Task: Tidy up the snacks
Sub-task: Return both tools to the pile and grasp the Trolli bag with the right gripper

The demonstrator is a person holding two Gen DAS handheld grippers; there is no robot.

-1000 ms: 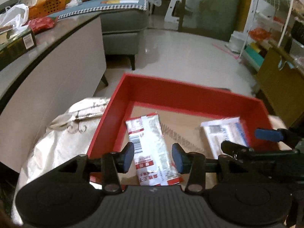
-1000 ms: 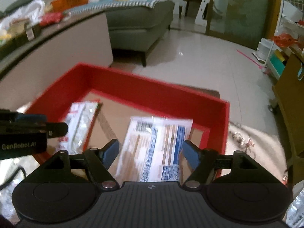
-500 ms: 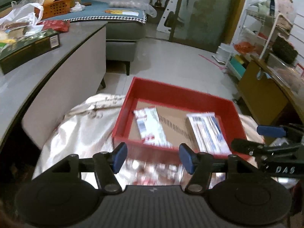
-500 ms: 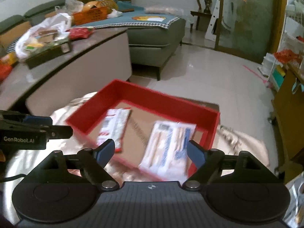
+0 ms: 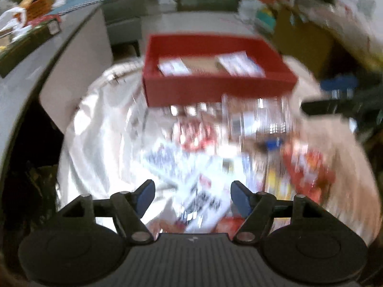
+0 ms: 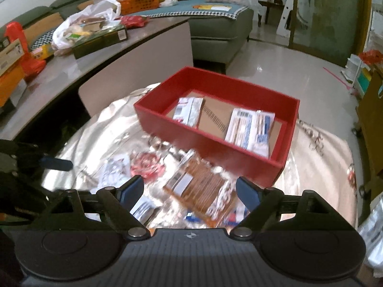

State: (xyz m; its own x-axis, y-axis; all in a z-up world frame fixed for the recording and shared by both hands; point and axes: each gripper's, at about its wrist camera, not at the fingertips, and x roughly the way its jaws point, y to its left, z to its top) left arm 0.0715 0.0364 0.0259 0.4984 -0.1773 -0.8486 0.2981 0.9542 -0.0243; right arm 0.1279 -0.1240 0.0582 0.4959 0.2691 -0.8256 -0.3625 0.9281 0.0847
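A red box (image 6: pixel 210 141) (image 5: pixel 215 88) stands on a shiny cloth-covered table (image 6: pixel 100 134). Two snack packets lie in it: a red-and-white one (image 6: pixel 189 111) at left and a blue-and-white one (image 6: pixel 251 129) at right. In front of the box lie several loose snacks, among them a clear pack of brown biscuits (image 6: pixel 201 186) and a red packet (image 6: pixel 146 165). My right gripper (image 6: pixel 189 192) is open and empty above the biscuit pack. My left gripper (image 5: pixel 191 195) is open and empty above the blurred snack pile (image 5: pixel 215 148).
A long grey counter (image 6: pixel 71 71) with bags, boxes and an orange basket runs along the left. A grey sofa (image 6: pixel 220 28) stands behind it. A wooden cabinet (image 6: pixel 373 119) is at the right. The left gripper shows at the right wrist view's left edge (image 6: pixel 47 162).
Both grippers have pulled back from the red box, leaving the two packets in it. The loose snack pile in front of the box has come into view. The left view is now motion-blurred.
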